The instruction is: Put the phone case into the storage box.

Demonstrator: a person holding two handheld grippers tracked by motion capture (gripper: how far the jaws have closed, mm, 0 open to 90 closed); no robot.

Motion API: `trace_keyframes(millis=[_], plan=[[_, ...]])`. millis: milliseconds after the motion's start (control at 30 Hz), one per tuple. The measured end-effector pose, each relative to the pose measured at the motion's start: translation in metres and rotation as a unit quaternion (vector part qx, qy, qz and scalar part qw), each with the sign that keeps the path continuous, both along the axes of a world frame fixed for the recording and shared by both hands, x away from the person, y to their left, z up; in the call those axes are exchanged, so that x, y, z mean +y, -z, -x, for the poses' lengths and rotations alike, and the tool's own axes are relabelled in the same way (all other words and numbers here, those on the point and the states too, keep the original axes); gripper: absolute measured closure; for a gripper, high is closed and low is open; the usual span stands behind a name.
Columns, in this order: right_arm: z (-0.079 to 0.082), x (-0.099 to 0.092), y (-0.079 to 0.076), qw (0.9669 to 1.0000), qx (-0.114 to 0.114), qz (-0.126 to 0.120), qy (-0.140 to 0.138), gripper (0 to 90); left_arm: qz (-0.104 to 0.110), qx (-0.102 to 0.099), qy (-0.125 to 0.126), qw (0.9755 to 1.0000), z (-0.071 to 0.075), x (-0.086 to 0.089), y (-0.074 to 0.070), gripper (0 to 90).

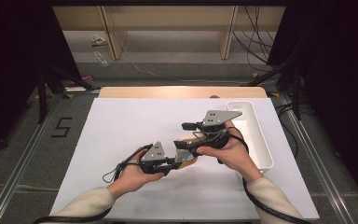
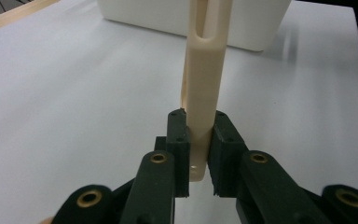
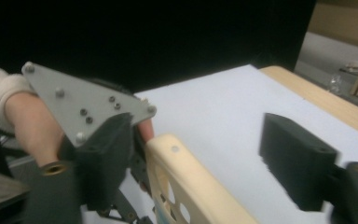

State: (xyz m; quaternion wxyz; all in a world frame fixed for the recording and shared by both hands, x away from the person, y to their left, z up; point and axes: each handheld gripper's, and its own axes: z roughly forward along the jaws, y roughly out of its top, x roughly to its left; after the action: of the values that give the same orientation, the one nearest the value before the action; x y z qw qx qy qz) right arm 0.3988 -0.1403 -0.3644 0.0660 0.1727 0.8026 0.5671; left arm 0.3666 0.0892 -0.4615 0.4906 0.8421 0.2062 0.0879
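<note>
A cream plastic piece (image 2: 204,79) with a long slot and round holes is held upright above the white table (image 1: 121,135). My left gripper (image 2: 199,127) is shut on its narrow end, which shows between the pads (image 2: 179,140). In the high view the left gripper (image 1: 178,159) meets the piece (image 1: 189,160) at the table's middle. My right gripper (image 3: 205,156) is open, its jaws spread wide to either side of the piece's rounded edge (image 3: 186,172) without touching it. The high view shows the right gripper (image 1: 186,145) just above and right of the left one.
A long white tray (image 1: 256,135) stands along the table's right side, close behind the right hand; it appears as a white box (image 2: 242,23) past the piece. Cables trail from both grippers toward the table's front edge. A wooden strip (image 1: 182,92) borders the far edge.
</note>
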Motion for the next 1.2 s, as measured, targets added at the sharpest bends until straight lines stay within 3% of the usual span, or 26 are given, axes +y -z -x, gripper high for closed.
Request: trace_keyframes(millis=[67, 300, 467, 800, 1200], plan=[[-0.001, -0.001, 0.000, 0.9998, -0.007, -0.004, 0.018, 13.7, 0.000, 0.001, -0.007, 1.0000, -0.001, 0.001, 0.000, 79.6], [-0.006, -0.008, 0.004, 0.9980, 0.003, -0.033, 0.054, 5.5, 0.003, 0.005, -0.025, 0.9997, -0.003, 0.003, -0.001, 79.6], [-0.006, -0.010, 0.006, 0.9964, 0.005, -0.040, 0.074, 0.3, 0.009, 0.011, -0.040, 0.9991, -0.004, 0.005, -0.004, 79.6], [-0.005, -0.010, 0.013, 0.9921, 0.002, -0.049, 0.115, 0.2, 0.017, 0.021, -0.071, 0.9971, -0.007, 0.008, -0.007, 79.5], [-0.005, -0.013, 0.014, 0.9854, -0.008, -0.064, 0.157, 0.2, 0.024, 0.027, -0.095, 0.9948, -0.015, -0.001, -0.010, 79.5]])
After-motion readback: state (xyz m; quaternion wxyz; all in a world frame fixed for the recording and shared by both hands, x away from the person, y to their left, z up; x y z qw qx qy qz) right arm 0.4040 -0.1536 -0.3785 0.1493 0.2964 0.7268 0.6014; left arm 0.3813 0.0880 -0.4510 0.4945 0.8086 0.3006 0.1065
